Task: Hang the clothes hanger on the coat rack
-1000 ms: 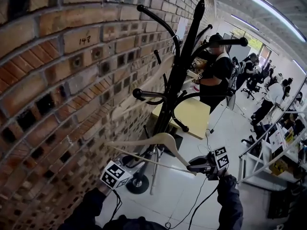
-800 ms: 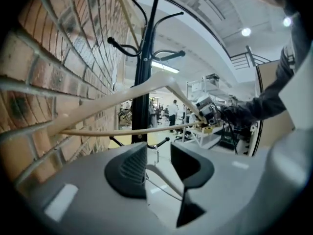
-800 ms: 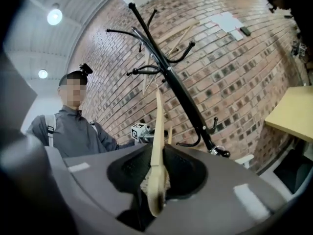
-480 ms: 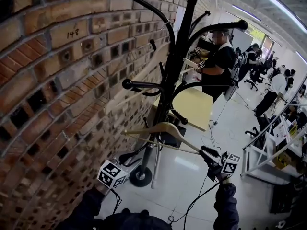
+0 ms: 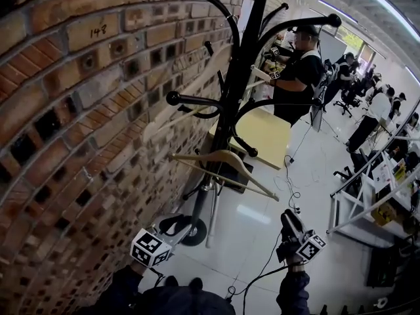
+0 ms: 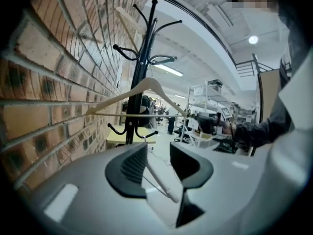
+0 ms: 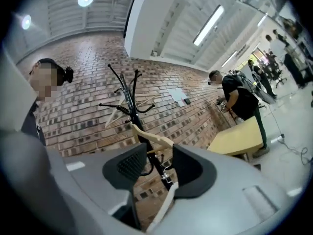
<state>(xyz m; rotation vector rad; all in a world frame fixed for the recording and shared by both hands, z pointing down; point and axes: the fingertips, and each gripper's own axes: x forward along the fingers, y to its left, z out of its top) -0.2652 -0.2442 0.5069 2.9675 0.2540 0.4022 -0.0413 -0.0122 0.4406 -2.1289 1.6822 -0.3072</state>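
Note:
A black coat rack stands against the brick wall. A pale wooden hanger hangs level at its lower hooks, with no gripper touching it. My right gripper is below and to the right of the hanger's right tip. Its jaws are opening and nothing lies between them. In the right gripper view the hanger and the rack show beyond the gripper. Low at the left near the rack's base, my left gripper is open and empty. The left gripper view has the hanger well ahead of the gripper.
A second pale hanger hangs higher on the rack, close to the brick wall. Behind the rack are a yellow table and a standing person. Cables trail over the floor. White shelving stands at the right.
The right gripper let go of the hanger's right end, opened, and drew back down and to the right. The hanger stays on the rack. The left gripper sank a little.

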